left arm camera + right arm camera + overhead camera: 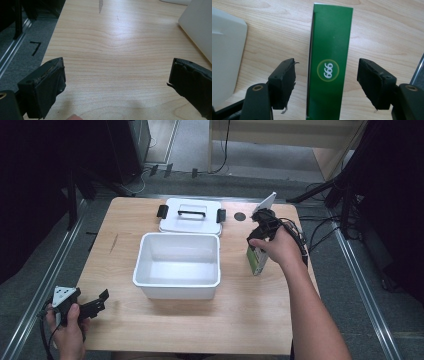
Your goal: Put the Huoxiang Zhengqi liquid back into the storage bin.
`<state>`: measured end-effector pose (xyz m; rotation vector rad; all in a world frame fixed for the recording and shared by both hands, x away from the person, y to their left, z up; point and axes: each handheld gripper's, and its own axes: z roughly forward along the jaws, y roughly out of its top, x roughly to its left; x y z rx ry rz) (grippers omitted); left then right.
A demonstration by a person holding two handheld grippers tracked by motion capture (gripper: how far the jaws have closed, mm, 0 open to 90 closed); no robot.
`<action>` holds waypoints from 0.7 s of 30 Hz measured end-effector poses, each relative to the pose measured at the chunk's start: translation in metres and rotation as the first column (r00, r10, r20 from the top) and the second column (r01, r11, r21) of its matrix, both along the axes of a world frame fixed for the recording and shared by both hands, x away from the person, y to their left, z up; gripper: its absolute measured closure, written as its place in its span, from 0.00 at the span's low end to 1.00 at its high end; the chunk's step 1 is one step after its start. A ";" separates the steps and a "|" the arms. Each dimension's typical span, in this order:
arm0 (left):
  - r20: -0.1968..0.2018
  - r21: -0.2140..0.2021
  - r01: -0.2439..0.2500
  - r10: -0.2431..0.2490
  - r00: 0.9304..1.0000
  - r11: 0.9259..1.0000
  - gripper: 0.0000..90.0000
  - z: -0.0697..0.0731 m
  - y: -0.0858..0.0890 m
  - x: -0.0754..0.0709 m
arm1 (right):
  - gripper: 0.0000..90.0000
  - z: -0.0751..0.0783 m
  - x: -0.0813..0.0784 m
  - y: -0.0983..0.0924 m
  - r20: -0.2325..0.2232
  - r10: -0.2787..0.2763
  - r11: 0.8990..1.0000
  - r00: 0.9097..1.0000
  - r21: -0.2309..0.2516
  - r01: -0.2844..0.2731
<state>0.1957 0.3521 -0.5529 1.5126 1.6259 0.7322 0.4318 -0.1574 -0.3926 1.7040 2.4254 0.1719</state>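
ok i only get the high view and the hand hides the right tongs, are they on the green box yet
Observer: Not yet. In the right gripper view the green box stands between the right tongs, with a gap on each side.
Operator: any print on it
Observer: A round mark on the narrow face towards the camera; it reads 666 as seen there.
Operator: and the left tongs
Observer: The left tongs are wide open over bare table, with nothing between them.

Light wooden table (150,320) on grey floor (360,285)
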 end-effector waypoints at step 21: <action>0.014 0.004 -0.002 0.002 1.000 1.000 0.02 0.000 0.000 0.000 | 0.70 -0.012 0.008 -0.004 -0.037 0.084 0.996 0.996 0.030 -0.082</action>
